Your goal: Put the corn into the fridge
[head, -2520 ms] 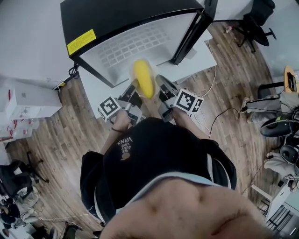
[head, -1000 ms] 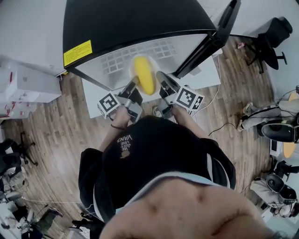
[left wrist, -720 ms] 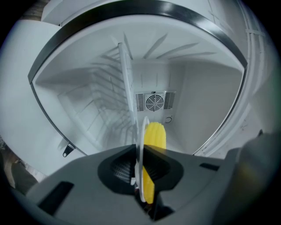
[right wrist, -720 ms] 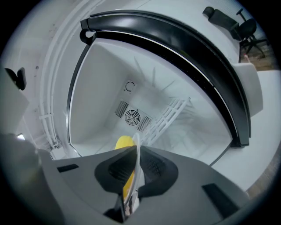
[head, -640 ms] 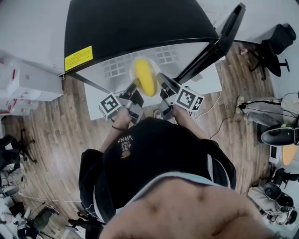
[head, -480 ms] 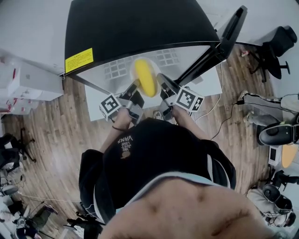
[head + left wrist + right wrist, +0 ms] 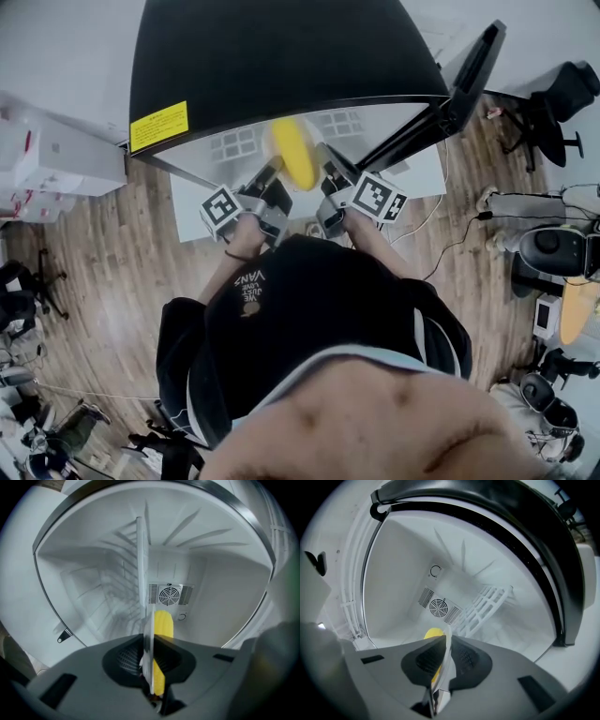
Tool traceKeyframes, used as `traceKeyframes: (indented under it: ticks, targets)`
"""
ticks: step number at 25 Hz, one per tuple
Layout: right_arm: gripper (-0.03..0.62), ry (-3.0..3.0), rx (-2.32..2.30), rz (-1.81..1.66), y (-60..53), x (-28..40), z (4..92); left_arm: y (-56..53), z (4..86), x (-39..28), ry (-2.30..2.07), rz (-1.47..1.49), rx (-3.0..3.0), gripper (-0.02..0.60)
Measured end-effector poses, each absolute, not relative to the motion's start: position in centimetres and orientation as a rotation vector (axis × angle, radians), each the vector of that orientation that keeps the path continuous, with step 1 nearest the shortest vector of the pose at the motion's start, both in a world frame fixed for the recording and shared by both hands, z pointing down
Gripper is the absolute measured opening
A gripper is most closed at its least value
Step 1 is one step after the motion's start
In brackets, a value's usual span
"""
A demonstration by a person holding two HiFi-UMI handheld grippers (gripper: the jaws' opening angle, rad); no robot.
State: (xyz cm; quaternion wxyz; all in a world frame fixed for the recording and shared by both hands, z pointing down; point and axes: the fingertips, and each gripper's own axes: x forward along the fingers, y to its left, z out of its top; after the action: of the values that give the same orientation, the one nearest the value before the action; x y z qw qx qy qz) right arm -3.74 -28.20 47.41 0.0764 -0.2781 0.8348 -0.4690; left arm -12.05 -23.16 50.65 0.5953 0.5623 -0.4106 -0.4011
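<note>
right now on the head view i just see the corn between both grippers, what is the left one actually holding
observer: the left gripper is clamped on the rim of a thin pale plate, and the corn lies against one face of it.
operator: and the right one
observer: the right gripper is shut on the plate's rim too, with the corn just beside its jaws.
operator: what's ahead of the corn
observer: a round fan vent on the back wall of the fridge, straight beyond the corn's tip.

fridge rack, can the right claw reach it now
Probably yes: the door is wide open and nothing stands between the right claw and the rack, though it's shut on the plate carrying the corn.
</note>
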Motion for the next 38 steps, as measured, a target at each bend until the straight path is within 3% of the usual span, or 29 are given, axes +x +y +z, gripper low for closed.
traceKeyframes:
  ticks: [17,22,38]
  targets:
    - [0.028,2.527,-0.827,-1.380,-29.4,-4.0,47.2,-24.5,50.0,-12.3,-0.971,-0.976,1.254,0.046]
    - [0.083,2.538,-0.820,-1.382,-29.6,-4.2,47.1,-24.8,49.8,-12.2,-0.968,-0.980,1.256,0.047]
    - [0.083,2.553,-0.827,-1.346,-29.7,-3.1,47.3,-25.3,50.0,-12.7,-1.006,-1.040,1.189,0.048]
